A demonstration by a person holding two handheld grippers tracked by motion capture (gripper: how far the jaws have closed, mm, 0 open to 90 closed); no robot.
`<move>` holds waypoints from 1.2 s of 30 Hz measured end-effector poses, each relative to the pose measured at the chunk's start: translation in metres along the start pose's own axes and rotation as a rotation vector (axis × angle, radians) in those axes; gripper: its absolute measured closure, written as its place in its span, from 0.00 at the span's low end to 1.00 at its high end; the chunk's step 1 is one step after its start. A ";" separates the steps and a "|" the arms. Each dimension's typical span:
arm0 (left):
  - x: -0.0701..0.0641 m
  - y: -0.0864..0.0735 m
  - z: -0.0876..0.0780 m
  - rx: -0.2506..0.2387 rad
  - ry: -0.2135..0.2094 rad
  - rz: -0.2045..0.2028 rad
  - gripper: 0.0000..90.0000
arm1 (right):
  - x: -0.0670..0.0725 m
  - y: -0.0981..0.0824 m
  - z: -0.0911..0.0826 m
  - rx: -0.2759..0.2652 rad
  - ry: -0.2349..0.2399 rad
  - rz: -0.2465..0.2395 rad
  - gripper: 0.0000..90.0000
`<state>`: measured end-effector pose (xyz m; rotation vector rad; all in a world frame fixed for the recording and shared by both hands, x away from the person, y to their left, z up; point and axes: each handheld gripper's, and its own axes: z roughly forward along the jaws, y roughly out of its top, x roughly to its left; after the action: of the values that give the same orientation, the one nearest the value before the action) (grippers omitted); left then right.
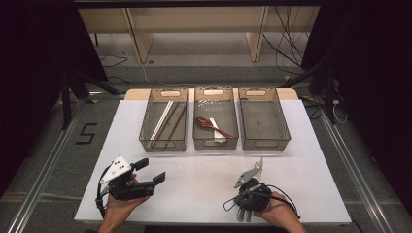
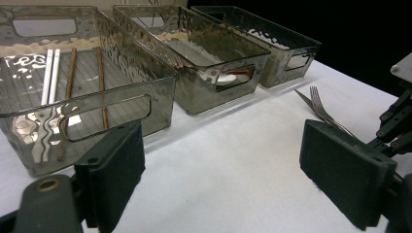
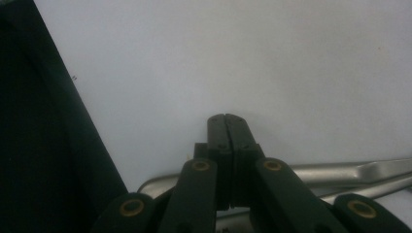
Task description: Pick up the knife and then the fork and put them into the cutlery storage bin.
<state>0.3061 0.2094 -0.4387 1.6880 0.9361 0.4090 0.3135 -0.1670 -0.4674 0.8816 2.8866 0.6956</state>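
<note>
Metal forks (image 3: 350,175), two of them, are lying under the right gripper (image 1: 243,213) at the lower right of the high view, its jaws pressed fully together on the white worktop (image 1: 204,179). Lower left, the left gripper (image 1: 148,171) is hovering with jaws spread wide, holding nothing. Black tape on the floor at the left edge is reading "5" (image 1: 86,133).

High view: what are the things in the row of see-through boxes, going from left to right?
Left box with chopsticks → middle box with a red spoon → right box, nothing visible inside.
</note>
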 end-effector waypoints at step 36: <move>-0.001 -0.001 -0.001 0.004 0.002 0.014 0.18 | -0.032 -0.033 -0.026 0.076 -0.096 0.065 1.00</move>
<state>0.3038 0.2094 -0.4393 1.6991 0.9280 0.4183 0.3191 -0.2192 -0.4610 0.9931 2.8276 0.5359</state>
